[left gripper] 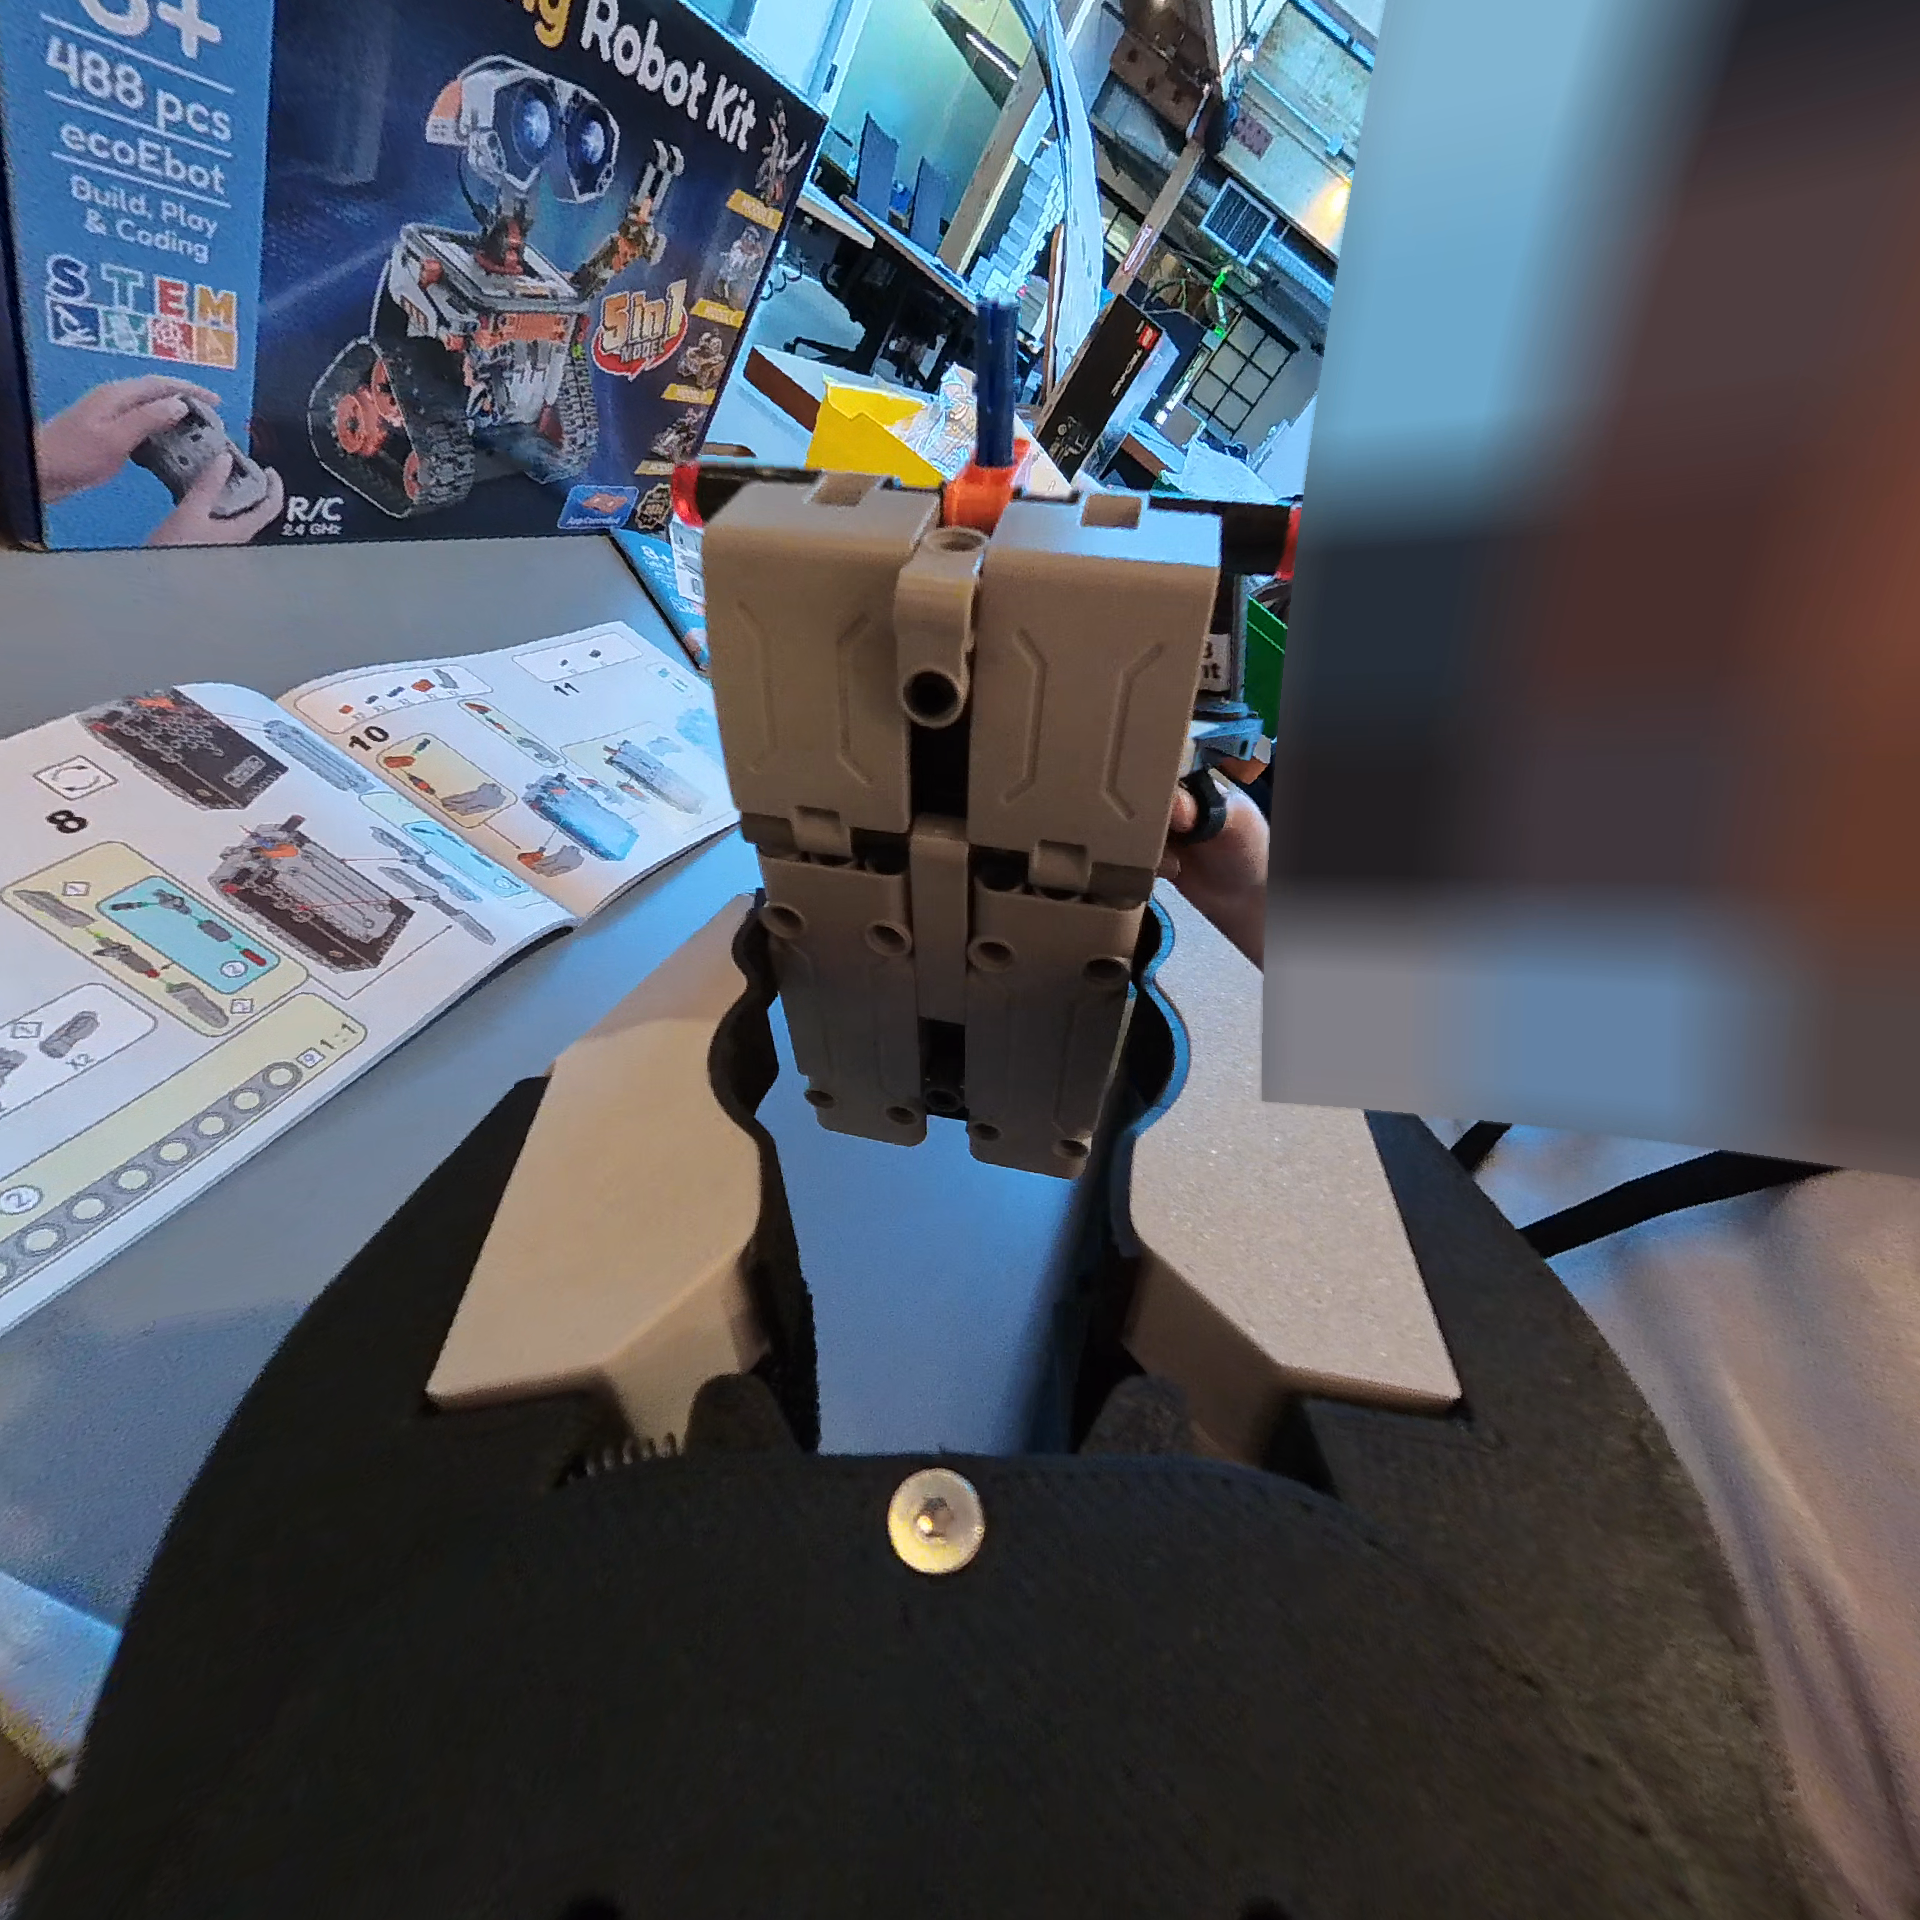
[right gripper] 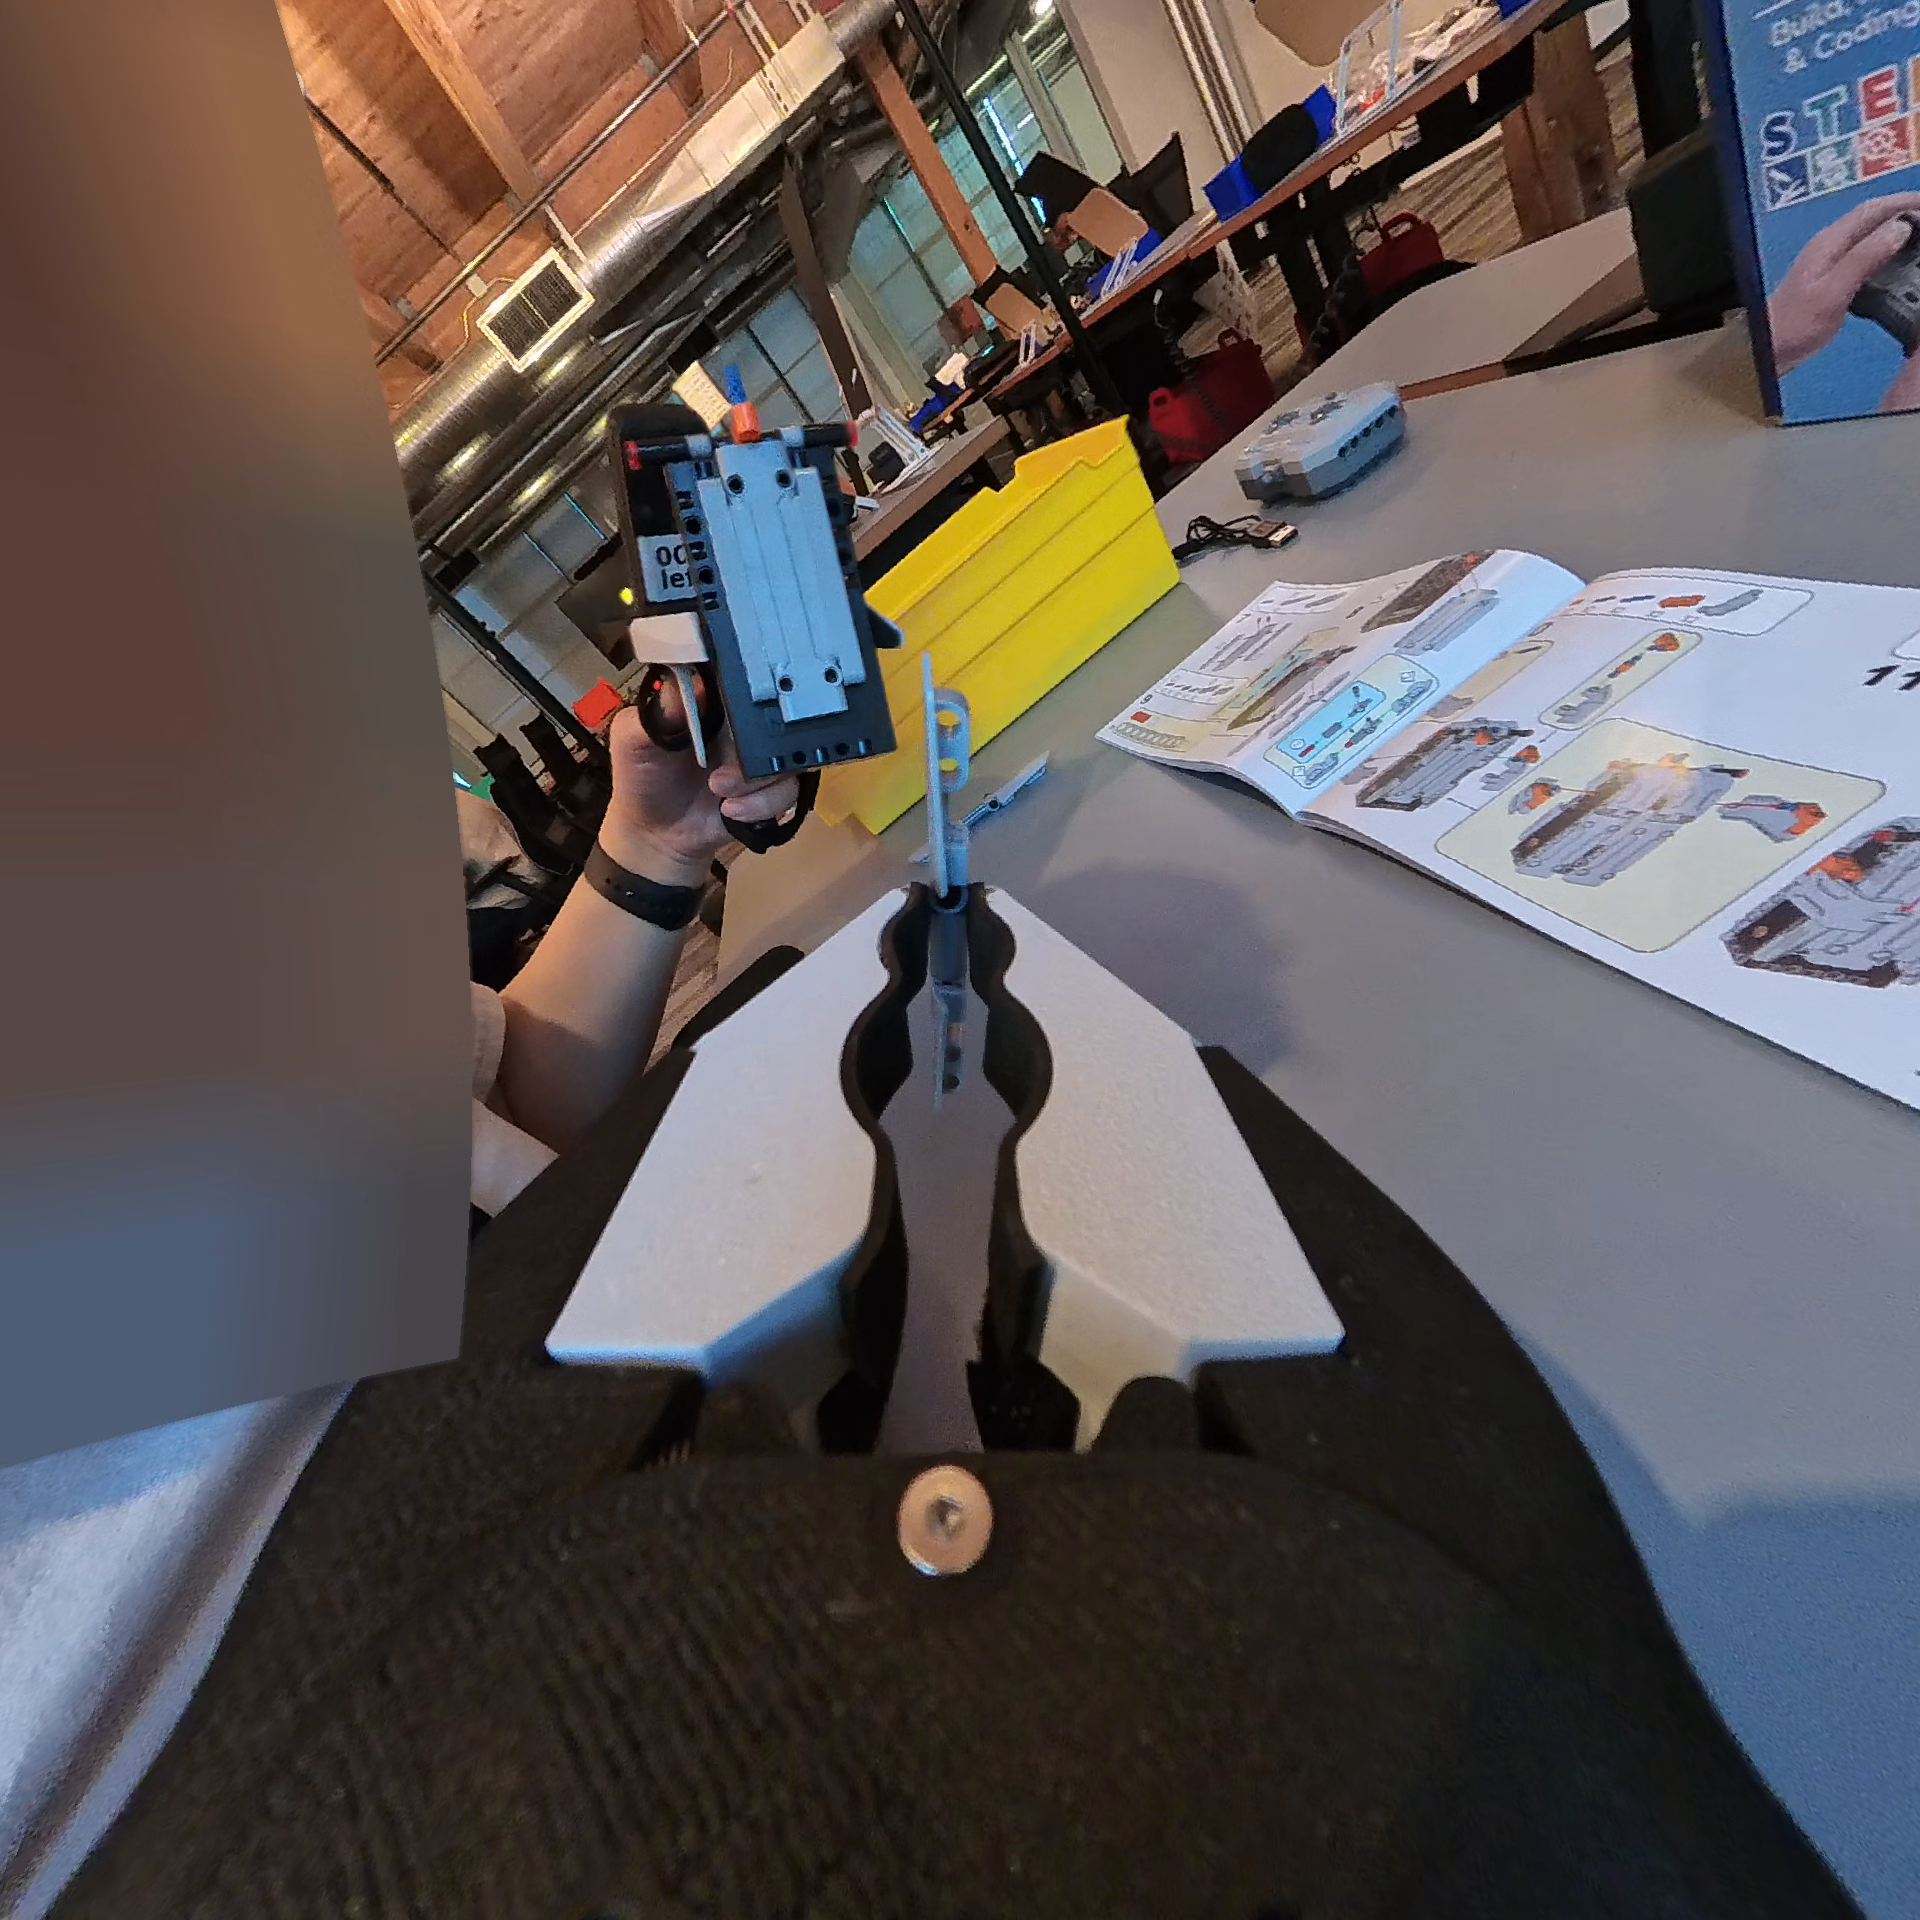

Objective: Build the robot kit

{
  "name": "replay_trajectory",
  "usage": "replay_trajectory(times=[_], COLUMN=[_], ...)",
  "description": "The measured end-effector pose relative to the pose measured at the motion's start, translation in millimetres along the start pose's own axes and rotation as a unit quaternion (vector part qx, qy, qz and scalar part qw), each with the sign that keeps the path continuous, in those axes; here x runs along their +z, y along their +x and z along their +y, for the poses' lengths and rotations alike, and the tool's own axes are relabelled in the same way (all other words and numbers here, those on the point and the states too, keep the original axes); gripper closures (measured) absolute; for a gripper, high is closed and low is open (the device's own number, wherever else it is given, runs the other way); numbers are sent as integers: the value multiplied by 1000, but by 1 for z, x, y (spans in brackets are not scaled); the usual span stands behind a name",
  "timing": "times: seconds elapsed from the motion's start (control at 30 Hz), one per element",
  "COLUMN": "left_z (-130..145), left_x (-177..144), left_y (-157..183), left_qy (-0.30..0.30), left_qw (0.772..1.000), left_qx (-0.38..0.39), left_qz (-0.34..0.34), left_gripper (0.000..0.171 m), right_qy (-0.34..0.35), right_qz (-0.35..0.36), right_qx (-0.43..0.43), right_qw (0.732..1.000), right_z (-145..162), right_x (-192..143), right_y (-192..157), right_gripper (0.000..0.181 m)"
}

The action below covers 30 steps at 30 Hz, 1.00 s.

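My left gripper (left gripper: 951, 997) is shut on the lower end of a grey brick assembly (left gripper: 956, 748) and holds it upright above the table. The assembly is two grey blocks side by side, with an orange connector (left gripper: 982, 488) and a blue axle (left gripper: 997, 379) on top. The right wrist view shows it (right gripper: 779, 613) farther off, above a person's hand (right gripper: 675, 800). My right gripper (right gripper: 940, 914) is shut on a thin light-grey beam piece (right gripper: 948, 769) that stands up from its fingertips, a little right of and below the assembly.
An open instruction booklet (left gripper: 260, 883) (right gripper: 1558, 748) lies on the grey table (right gripper: 1351, 1143). The kit box (left gripper: 416, 260) stands behind it. A yellow bin (right gripper: 1029, 603), a grey block (right gripper: 1320, 436), a black cable (right gripper: 1236, 535) and a small grey part (right gripper: 1008, 790) are farther back. About 15 cm separates my left fingertips from my right.
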<state>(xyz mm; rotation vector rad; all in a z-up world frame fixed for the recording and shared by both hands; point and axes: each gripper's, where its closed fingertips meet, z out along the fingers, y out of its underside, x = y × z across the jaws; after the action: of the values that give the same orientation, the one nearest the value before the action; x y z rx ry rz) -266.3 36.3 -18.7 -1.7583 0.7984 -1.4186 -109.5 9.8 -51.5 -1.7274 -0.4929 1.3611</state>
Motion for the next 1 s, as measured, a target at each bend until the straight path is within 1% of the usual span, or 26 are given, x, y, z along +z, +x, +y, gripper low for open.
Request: replay_trajectory(times=[0.33,1.0], left_z=[-5,-5], left_x=[10,1], left_y=[13,36], left_qy=[3,9], left_qw=[1000,1000], left_qx=[2,16], left_qz=[18,22], left_gripper=[105,105], right_qy=[6,4], right_qz=[2,18], right_qx=[-8,-22], right_qw=[1000,1000], right_z=[-3,-3], right_x=[-2,-3], right_y=[-5,-1], right_gripper=[176,176])
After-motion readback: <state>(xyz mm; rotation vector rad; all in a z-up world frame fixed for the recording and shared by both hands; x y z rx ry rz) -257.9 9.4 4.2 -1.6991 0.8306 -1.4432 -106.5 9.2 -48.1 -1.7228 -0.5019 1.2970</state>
